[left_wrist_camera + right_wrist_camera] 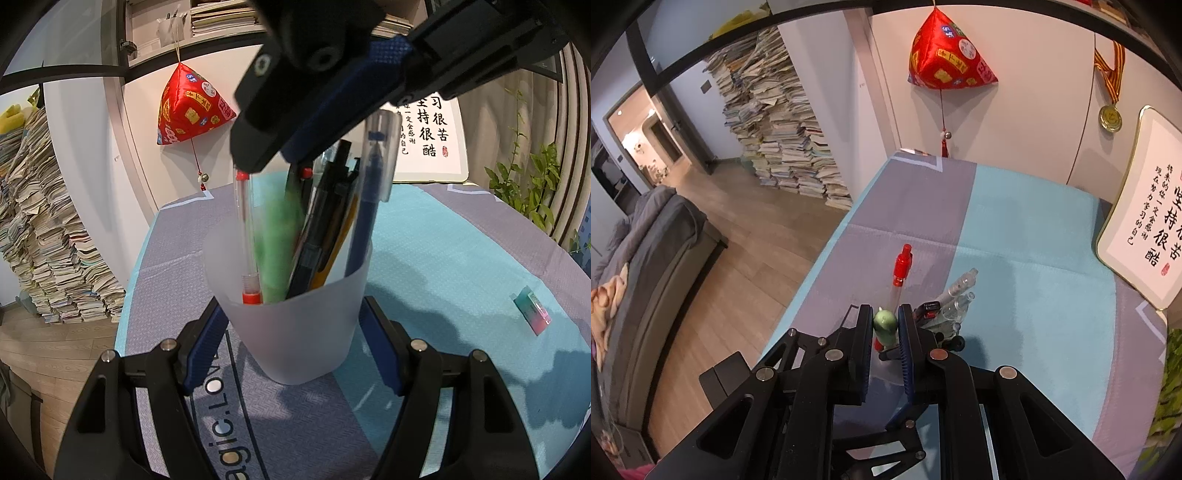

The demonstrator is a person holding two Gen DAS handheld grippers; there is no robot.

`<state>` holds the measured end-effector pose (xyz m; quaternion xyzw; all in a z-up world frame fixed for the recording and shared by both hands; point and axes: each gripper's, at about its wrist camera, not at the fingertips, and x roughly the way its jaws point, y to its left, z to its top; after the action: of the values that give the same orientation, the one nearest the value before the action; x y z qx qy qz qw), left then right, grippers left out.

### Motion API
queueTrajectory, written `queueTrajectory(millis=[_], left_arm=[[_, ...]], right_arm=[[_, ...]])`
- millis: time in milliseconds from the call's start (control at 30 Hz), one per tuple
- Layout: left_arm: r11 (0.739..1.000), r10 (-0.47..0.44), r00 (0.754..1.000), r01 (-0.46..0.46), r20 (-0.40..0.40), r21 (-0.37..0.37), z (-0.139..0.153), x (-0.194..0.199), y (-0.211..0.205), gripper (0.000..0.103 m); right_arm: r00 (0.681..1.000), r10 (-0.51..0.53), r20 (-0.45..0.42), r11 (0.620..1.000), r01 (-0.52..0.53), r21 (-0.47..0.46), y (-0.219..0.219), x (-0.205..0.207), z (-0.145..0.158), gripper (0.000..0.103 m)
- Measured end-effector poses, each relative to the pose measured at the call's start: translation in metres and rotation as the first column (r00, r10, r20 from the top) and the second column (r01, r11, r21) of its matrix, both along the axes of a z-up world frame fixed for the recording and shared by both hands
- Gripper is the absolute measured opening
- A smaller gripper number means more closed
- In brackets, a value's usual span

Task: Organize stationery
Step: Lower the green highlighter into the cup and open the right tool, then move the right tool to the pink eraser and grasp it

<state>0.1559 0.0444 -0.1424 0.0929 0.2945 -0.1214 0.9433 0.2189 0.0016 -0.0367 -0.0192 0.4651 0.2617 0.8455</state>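
Two claws at work: left claw (pixel 295 332) clamped on frosted translucent plastic cup (pixel 295 325) full of pens, standing on blue-and-grey counter (pixel 461 251); right claw (pixel 884 325) above cup, clenched on green pen (pixel 884 322); pink-green eraser (pixel 532 309) right of cup.

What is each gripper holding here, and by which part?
The left gripper clamps the frosted pen cup by its lower sides. The right gripper pinches a green pen near its top end, over the cup.
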Motion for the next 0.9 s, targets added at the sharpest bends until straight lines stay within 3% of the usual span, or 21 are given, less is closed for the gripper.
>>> queueTrajectory(millis=[533, 900], left_arm=[[1.000, 0.000, 1.000, 0.000, 0.000, 0.000, 0.000, 0.000, 0.000, 0.071], [1.000, 0.000, 1.000, 0.000, 0.000, 0.001, 0.000, 0.000, 0.000, 0.072]], right_arm=[[0.992, -0.110, 0.059, 0.994, 0.109, 0.019, -0.055, -0.023, 0.027, 0.015], [0.951, -0.304, -0.063, 0.952, 0.300, -0.065, -0.149, -0.039, -0.029, 0.015]])
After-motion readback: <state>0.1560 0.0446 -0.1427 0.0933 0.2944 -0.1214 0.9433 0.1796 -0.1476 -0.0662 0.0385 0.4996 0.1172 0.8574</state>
